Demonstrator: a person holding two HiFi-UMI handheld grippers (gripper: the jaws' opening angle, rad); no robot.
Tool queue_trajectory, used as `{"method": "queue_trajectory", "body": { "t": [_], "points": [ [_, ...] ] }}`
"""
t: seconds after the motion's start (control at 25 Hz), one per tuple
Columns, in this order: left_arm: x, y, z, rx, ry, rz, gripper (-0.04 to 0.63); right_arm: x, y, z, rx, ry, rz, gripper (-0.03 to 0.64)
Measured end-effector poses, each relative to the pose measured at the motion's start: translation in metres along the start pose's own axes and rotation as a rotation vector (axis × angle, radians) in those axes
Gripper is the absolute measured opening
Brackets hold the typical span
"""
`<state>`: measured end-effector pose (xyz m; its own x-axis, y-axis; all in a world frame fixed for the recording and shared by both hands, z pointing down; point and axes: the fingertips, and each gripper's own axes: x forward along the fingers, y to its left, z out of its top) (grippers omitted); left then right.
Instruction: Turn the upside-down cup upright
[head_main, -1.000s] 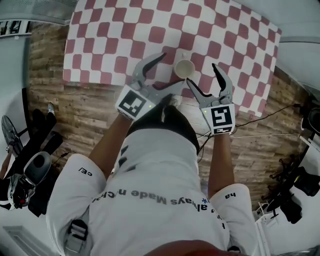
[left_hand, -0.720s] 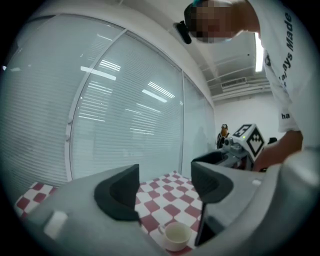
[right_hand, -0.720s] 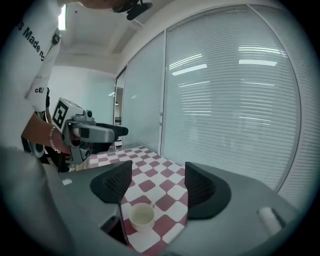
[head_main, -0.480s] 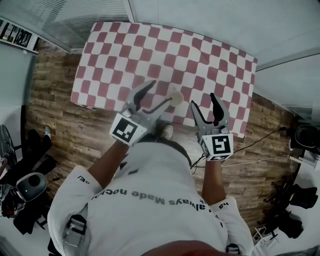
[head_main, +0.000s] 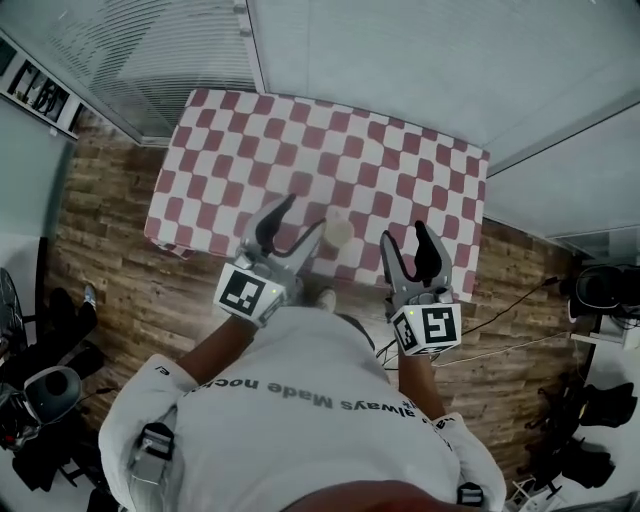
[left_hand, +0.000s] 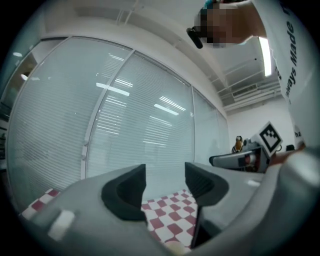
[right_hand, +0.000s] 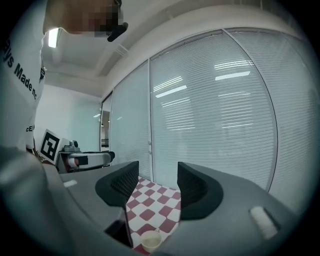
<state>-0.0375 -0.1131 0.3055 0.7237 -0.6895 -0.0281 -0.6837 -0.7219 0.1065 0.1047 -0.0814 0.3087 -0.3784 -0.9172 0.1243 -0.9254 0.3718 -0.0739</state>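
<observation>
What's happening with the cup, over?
Left gripper and right gripper empty, jaws apart, just been closing. Cup upright on the table. Nothing in the way.

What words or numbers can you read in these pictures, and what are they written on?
"always Made": on the back of the person's white shirt, upside-down in the head view; the letters after it are too unclear to read.
Small print on the shirt's sleeve: too small to read.
Square markers: black-and-white patterns, no words.
Checked tablecloth: no writing.
</observation>
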Motion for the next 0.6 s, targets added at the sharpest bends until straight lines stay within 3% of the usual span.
{"method": "queue_trajectory", "body": {
  "t": [0.2,0.6],
  "points": [
    [-0.002,0.000,0.015,-0.014,-0.025,0.012,0.236,-0.007,0.008,0.020,-0.032,-0.023,-0.006,0.236],
    [0.002,-0.002,0.009,0.002,-0.006,0.001,0.222,-0.010,0.004,0.022,-0.040,-0.022,-0.025,0.219]
  ]
}}
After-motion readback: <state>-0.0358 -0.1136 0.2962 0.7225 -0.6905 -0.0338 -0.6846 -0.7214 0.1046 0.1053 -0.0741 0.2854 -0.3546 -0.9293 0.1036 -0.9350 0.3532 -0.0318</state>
